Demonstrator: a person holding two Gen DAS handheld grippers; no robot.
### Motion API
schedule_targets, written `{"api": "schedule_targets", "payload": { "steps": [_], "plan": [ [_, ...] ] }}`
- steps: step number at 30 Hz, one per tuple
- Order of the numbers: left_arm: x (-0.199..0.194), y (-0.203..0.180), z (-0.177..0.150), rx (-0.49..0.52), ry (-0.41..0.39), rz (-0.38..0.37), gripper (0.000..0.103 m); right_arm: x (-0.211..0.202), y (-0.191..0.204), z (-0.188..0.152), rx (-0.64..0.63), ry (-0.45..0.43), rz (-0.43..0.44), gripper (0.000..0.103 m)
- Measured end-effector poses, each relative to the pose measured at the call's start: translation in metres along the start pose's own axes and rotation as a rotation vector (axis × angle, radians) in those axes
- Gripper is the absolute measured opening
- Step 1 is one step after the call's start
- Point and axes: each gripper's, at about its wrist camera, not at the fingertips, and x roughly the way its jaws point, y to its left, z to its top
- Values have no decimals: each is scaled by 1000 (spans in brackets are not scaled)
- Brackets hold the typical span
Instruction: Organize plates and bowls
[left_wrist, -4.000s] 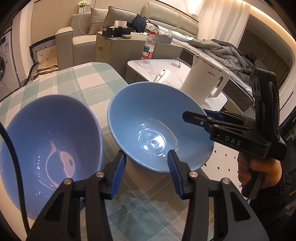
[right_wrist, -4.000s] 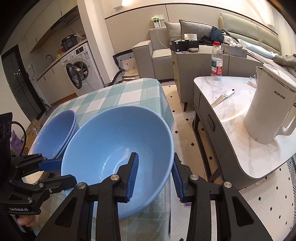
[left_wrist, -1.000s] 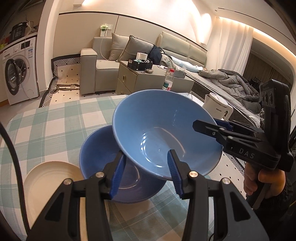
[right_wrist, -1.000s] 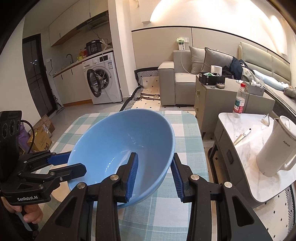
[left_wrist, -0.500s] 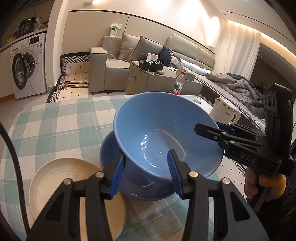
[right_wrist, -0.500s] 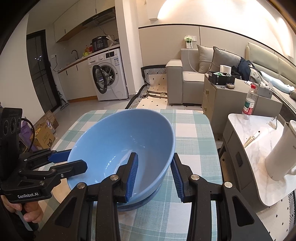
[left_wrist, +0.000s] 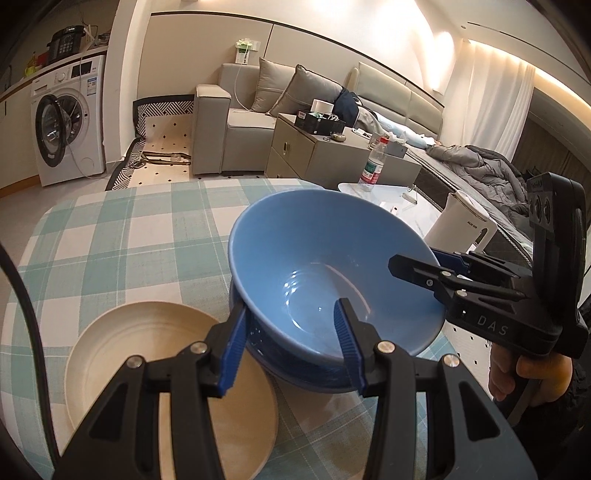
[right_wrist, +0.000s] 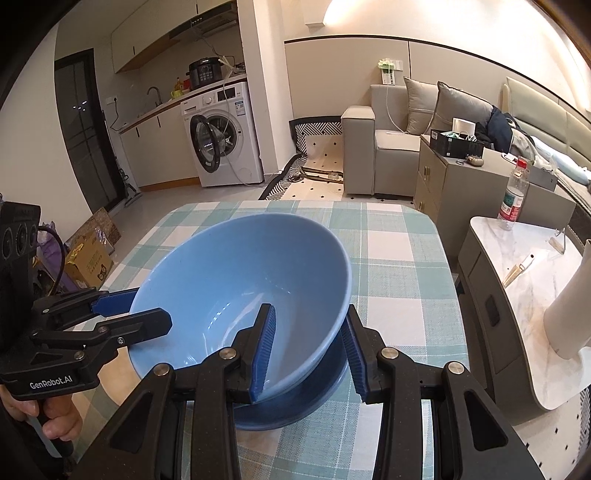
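The light blue bowl (left_wrist: 325, 266) hangs tilted just above a darker blue bowl (left_wrist: 295, 373) that sits on the checked surface (left_wrist: 122, 240), its low side dipping into the darker bowl's mouth while its far rim rides high. Both claws have it: the left claw (left_wrist: 291, 343) is closed on the near rim, one pad outside the wall and one inside, and the right claw (right_wrist: 308, 350) pinches the opposite rim the same way, so the bowl is carried between the two hands with neither nearer than the other. What the next move turns on is that the lower bowl lies straight beneath, slightly toward the left claw's side; the held bowl needs levelling and sinking to nest. Whether the two bowls already touch at the low edge is hard to tell, as the claw fingers hide that spot. A cream plate (left_wrist: 155, 369) lies flat just beside the darker bowl, seemingly touching its base.
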Motion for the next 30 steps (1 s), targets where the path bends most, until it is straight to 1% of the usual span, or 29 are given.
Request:
{"api": "schedule_targets", "payload": {
  "steps": [7,15,30],
  "plan": [
    [6,5,-4,-3,12,5,45,9,3,-4,-6,10,-1,38],
    [14,8,-9,0,24,10,45,20,6,-11,-32,18,-28,38],
    [21,4,-15,33,21,35,45,28,11,-24,-97,-8,-90,38]
  ]
}}
